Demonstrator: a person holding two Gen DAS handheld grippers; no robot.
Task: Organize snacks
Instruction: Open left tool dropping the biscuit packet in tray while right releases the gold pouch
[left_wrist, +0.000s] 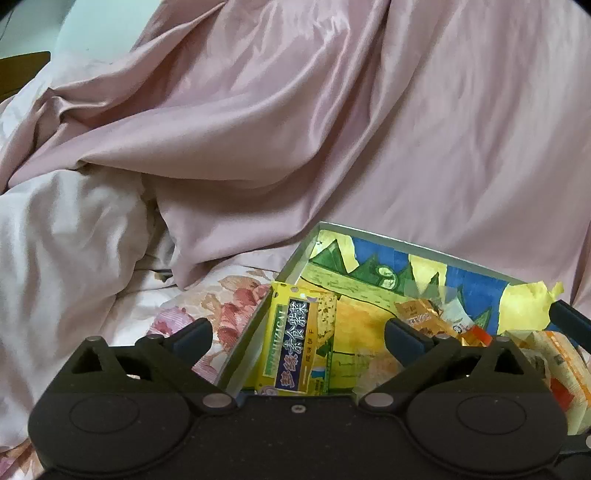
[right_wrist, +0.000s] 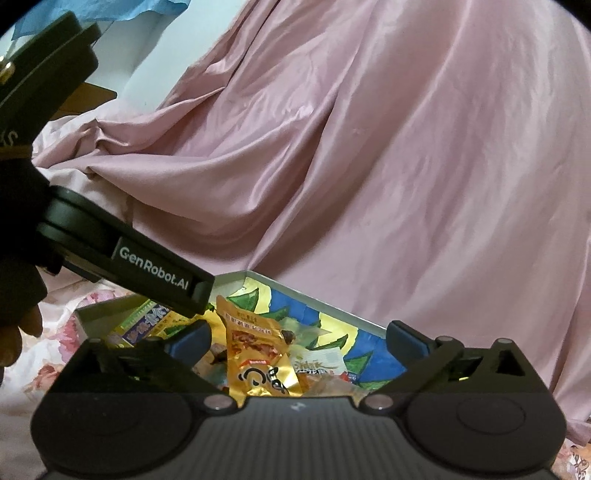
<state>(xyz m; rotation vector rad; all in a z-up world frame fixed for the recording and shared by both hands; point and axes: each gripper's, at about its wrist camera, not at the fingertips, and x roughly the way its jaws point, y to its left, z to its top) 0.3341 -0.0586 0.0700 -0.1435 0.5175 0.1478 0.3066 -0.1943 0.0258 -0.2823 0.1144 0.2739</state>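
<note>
The left hand-held gripper (left_wrist: 298, 338) is spread wide and released, hovering above the yellow seaweed snack pack (left_wrist: 295, 341) inside the painted tray (left_wrist: 255, 325) on the bed. The right hand-held gripper (right_wrist: 298, 338) is likewise fully released, nothing grasped, above the gold snack pouch (right_wrist: 258, 354) in that tray.

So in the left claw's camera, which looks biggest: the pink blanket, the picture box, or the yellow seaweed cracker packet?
1. Pink blanket
2. Picture box
3. Yellow seaweed cracker packet, sitting inside the box.
</note>
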